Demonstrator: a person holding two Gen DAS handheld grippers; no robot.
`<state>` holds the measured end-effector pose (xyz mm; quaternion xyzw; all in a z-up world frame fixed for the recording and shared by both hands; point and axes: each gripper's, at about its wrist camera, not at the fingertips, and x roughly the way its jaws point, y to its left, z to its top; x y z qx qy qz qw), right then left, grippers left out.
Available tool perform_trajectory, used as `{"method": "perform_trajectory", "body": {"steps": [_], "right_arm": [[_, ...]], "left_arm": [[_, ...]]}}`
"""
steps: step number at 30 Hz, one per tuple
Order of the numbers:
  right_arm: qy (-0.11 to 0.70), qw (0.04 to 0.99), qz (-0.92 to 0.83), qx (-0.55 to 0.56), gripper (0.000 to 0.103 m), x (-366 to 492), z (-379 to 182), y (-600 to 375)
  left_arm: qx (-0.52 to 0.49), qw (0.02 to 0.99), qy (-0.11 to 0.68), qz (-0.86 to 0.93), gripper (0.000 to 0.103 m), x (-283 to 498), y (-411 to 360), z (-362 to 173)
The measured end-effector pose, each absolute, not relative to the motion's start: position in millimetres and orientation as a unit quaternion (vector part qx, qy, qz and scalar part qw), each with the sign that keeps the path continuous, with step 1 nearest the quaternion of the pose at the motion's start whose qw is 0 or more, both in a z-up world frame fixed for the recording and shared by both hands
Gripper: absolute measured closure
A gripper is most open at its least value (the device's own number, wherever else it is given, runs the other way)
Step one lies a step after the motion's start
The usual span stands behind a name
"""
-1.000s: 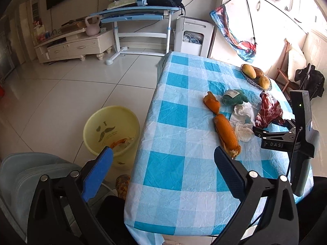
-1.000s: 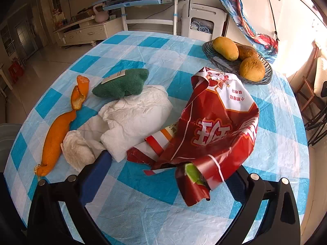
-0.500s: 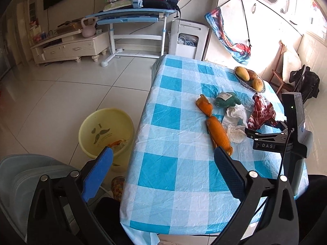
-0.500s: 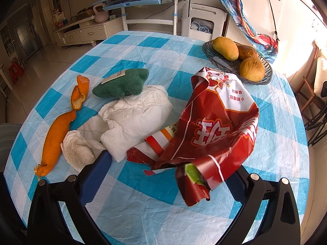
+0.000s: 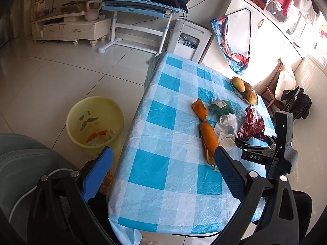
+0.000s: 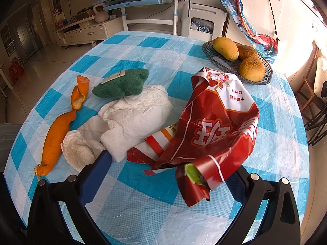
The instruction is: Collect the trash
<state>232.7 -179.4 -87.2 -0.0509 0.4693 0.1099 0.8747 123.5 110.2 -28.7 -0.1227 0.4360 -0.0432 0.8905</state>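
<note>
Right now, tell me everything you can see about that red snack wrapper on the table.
The red snack wrapper is a crumpled, glossy foil-like bag, red with white Chinese print, a white panel and an orange-striped flap. It looks torn open and empty, slumped on the checked tablecloth between the open right gripper's fingers, its lower edge over the right finger. It lies against the white tissue, just short of the fruit basket.

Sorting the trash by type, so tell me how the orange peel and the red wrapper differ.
The orange peel lies flat in a long thin strip; the red wrapper stands crumpled and puffed up. The peel is plain orange, while the wrapper is glossy red with white printed characters. The wrapper sits between the right gripper's open fingers; the peel lies off to its left. Both rest on the checked tablecloth.
</note>
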Motion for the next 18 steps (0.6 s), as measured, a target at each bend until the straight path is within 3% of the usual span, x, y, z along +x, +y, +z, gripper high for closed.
{"method": "perform_trajectory", "body": {"steps": [18], "right_arm": [[0.469, 0.875, 0.110, -0.051, 0.007, 232.7, -87.2, -179.4]], "left_arm": [[-0.073, 0.903, 0.423, -0.023, 0.007, 118.4, 101.8, -23.8]]}}
